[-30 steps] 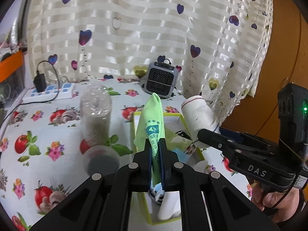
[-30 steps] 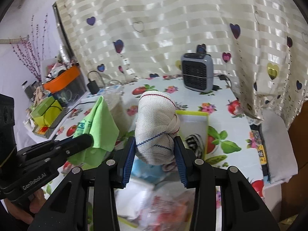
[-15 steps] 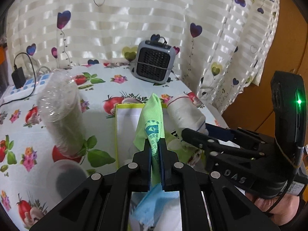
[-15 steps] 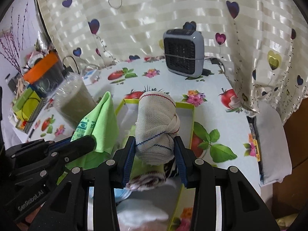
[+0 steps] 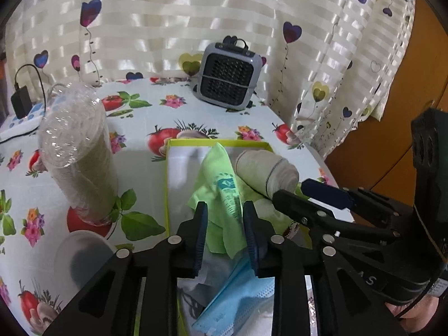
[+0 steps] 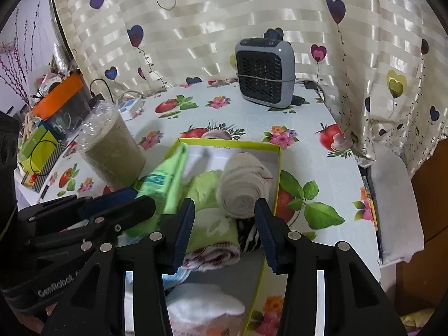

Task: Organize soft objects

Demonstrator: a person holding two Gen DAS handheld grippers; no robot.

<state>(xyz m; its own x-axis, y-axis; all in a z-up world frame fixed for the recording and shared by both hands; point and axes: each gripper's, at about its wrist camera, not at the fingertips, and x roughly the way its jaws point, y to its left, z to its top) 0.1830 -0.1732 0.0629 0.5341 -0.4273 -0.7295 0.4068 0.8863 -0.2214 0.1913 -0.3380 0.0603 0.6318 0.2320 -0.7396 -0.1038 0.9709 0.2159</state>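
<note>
Table (image 6: pixel 330 128): covered with a fruit-and-flower print cloth; curtain along its far edge.
Box (image 6: pixel 229 144): yellow-green rim, near the table's right edge, holding the soft items.
Heater (image 6: pixel 264 73): grey, at the far edge, well apart from the box.
Cup (image 5: pixel 77 151): clear domed lid, just left of the box.
Left gripper (image 5: pixel 225 225): jaws parted, gripping nothing; green cloth (image 5: pixel 224 187) lies between them, in the box.
Right gripper (image 6: pixel 224 225): jaws wide apart, gripping nothing; rolled bandage (image 6: pixel 243 186) rests in the box between the fingertips, on a green towel (image 6: pixel 215 232).
Face mask (image 5: pixel 238 299): blue, at the box's near end.
</note>
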